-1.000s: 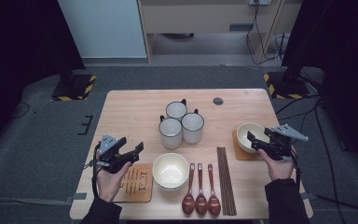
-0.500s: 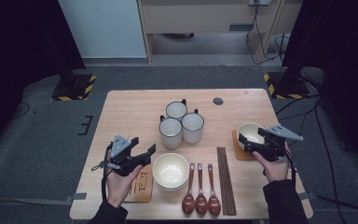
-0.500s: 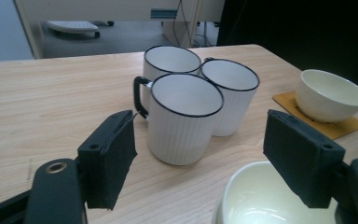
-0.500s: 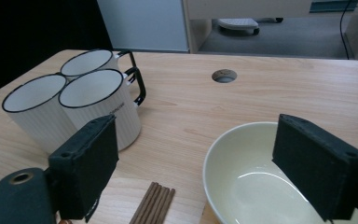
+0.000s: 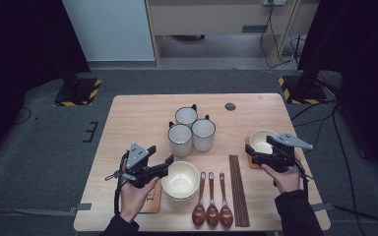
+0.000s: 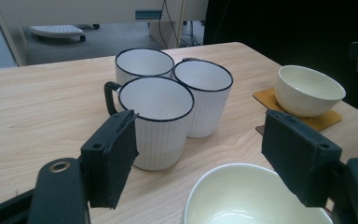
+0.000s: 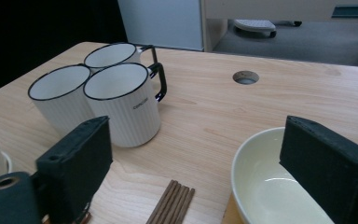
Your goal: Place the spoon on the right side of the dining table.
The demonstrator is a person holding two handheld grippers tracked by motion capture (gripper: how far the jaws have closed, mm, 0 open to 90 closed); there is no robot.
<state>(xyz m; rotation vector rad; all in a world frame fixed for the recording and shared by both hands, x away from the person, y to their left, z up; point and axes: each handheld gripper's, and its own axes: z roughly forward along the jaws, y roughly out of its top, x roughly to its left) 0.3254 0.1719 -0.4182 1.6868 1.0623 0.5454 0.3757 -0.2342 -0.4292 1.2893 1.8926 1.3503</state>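
Note:
My left gripper [image 5: 161, 156] is open, held just left of the near cream bowl [image 5: 179, 179]. In the left gripper view, the left gripper [image 6: 200, 140] has that bowl's [image 6: 242, 196] rim low between its jaws, untouched. My right gripper [image 5: 259, 149] hovers at a second cream bowl [image 5: 261, 139] on a wooden coaster [image 5: 249, 147]. Its jaws have just been opening. In the right gripper view, the right gripper [image 7: 200, 154] stands wide, with the bowl's [image 7: 261, 182] near rim between the pads and neither pad pressing on it.
Three white ribbed mugs [image 5: 192, 129] cluster at the table's middle. Three wooden spoons [image 5: 211, 201] and a bundle of chopsticks [image 5: 238, 189] lie near the front edge. Another coaster [image 5: 151, 200] lies under my left hand. A round cable hole [image 5: 230, 106] sits at the back.
My left gripper has moved right, up to the near bowl. The right gripper has stayed at the bowl on the coaster, its jaws now wider.

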